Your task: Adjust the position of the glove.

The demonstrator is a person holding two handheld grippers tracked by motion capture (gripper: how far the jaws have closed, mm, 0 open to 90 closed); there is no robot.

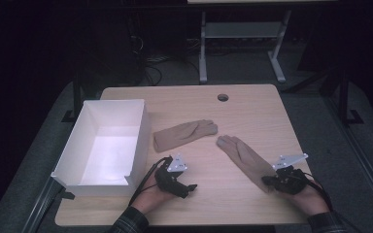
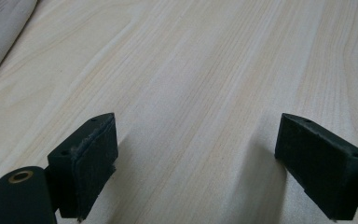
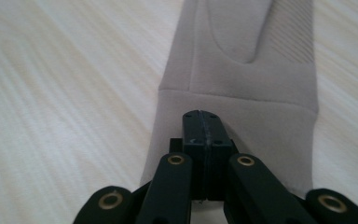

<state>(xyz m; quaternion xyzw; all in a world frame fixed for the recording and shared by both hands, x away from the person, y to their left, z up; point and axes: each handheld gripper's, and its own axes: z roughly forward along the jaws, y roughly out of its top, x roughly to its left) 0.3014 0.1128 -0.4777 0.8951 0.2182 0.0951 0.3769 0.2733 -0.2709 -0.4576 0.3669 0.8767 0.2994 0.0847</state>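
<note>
Two tan gloves lie flat on the wooden table (image 1: 252,111). One glove (image 1: 184,133) rests mid-table with its fingers pointing right. The other glove (image 1: 243,155) runs diagonally toward my right gripper (image 1: 265,181). In the right gripper view that gripper (image 3: 200,116) is shut, its pads pressed together over the cuff of this glove (image 3: 242,70); I see no fabric bunched between them. My left gripper (image 1: 190,188) sits near the front edge, held by a hand. Its fingers (image 2: 93,158) stand wide open over bare wood, and a glove edge (image 2: 0,32) shows at the upper left.
An empty white open box (image 1: 141,141) stands at the table's left, close to the left gripper. A round cable hole (image 1: 222,97) is near the far edge. Another desk's white legs (image 1: 203,53) stand on the floor beyond the table.
</note>
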